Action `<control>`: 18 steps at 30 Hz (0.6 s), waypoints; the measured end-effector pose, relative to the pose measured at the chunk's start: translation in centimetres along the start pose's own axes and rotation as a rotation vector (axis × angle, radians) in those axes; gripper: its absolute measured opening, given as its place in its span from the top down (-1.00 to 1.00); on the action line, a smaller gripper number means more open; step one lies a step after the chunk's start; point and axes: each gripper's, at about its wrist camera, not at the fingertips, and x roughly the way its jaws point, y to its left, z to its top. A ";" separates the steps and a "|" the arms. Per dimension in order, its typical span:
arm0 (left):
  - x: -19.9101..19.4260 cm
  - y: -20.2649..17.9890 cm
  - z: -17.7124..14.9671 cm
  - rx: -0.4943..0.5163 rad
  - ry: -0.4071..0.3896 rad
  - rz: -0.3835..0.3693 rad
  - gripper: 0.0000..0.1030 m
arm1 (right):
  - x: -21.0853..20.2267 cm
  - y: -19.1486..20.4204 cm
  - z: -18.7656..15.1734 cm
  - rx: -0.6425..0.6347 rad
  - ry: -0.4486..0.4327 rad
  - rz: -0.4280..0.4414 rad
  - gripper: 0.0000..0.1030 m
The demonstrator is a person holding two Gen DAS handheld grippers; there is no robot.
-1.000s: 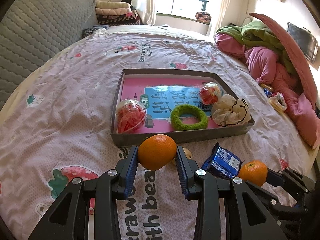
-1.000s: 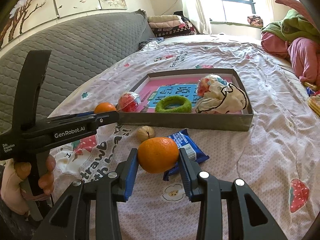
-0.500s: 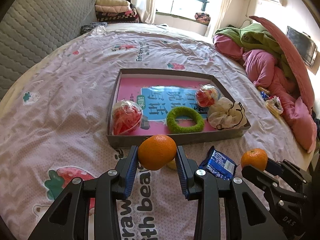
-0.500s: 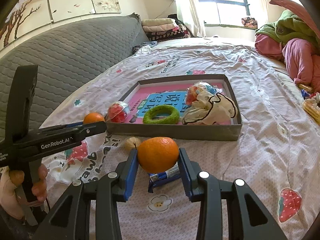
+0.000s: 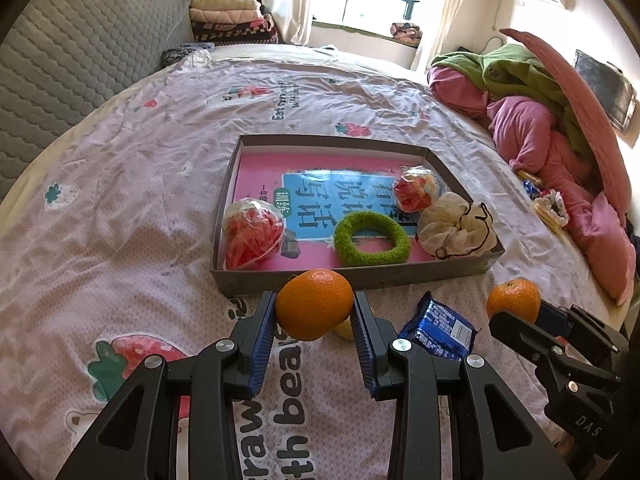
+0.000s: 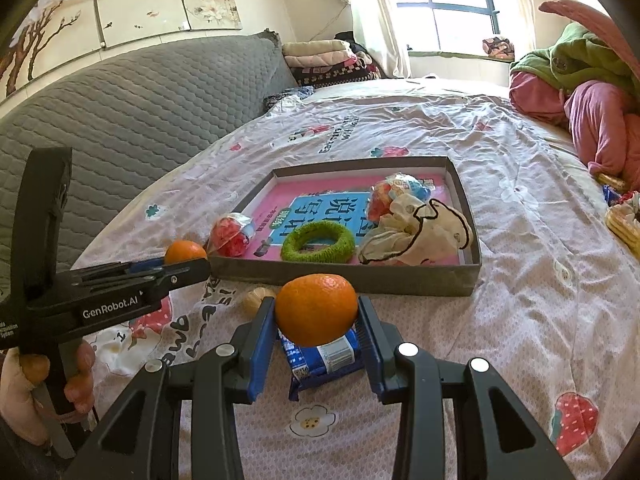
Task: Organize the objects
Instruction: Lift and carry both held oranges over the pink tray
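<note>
My left gripper [image 5: 314, 305] is shut on an orange [image 5: 314, 312], held above the bedsheet just in front of the grey box [image 5: 360, 277]. The right gripper [image 6: 316, 309] is shut on a second orange [image 6: 316, 314], hanging over a blue snack packet [image 6: 325, 355]. Each gripper shows in the other's view: the right one [image 5: 520, 314] at the right edge, the left one [image 6: 188, 266] at the left, held by a hand. The box holds a green ring [image 5: 372, 238], two red wrapped bundles, a cream pouch [image 5: 456, 230] and a pink book.
A small tan nut-like thing [image 6: 256, 299] lies on the sheet between the grippers, near the box front. Pink and green bedding [image 5: 560, 128] is heaped at the right. A grey quilted headboard [image 6: 120, 120] runs along the left.
The right gripper has drifted a little, so the blue packet now lies directly under its orange. Both grips on the oranges are unchanged, and the left gripper has kept still.
</note>
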 end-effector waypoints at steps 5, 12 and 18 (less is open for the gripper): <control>0.2 0.0 0.2 -0.004 -0.001 -0.003 0.26 | 0.2 -0.1 0.4 -0.004 -0.004 -0.002 0.22; 1.0 -0.1 1.0 -0.003 0.001 -0.006 0.26 | 1.1 -0.5 1.3 -0.011 0.000 -0.015 0.22; 1.8 -0.2 1.6 0.004 0.004 -0.008 0.26 | 2.1 -0.4 2.1 -0.030 -0.003 -0.023 0.22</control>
